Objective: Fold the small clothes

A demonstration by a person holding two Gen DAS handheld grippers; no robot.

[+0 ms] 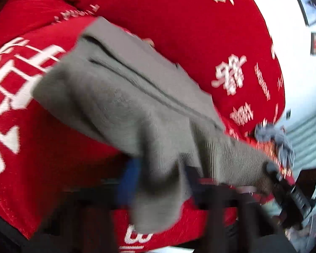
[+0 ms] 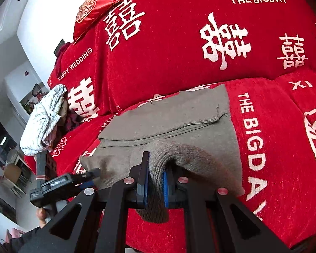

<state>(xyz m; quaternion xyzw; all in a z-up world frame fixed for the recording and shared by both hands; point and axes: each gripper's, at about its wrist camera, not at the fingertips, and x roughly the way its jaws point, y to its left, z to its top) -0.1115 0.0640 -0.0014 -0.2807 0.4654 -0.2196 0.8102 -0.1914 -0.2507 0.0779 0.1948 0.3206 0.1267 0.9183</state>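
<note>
Right wrist view: right gripper (image 2: 154,182) clamped on the near hem of the grey knit garment (image 2: 168,122), long axis running away toward the sofa back; left gripper (image 2: 90,174) at the near-left corner, fingers closed onto the cloth (blurred in its own view). Both equally near. Spread on a red sofa cover (image 2: 273,126); folded pale laundry (image 2: 44,118) well left, white wall (image 2: 31,10) behind.

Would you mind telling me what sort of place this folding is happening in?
Probably a home living room: a sofa under a red wedding cover, a red cushion on top, and a dining chair behind.
</note>
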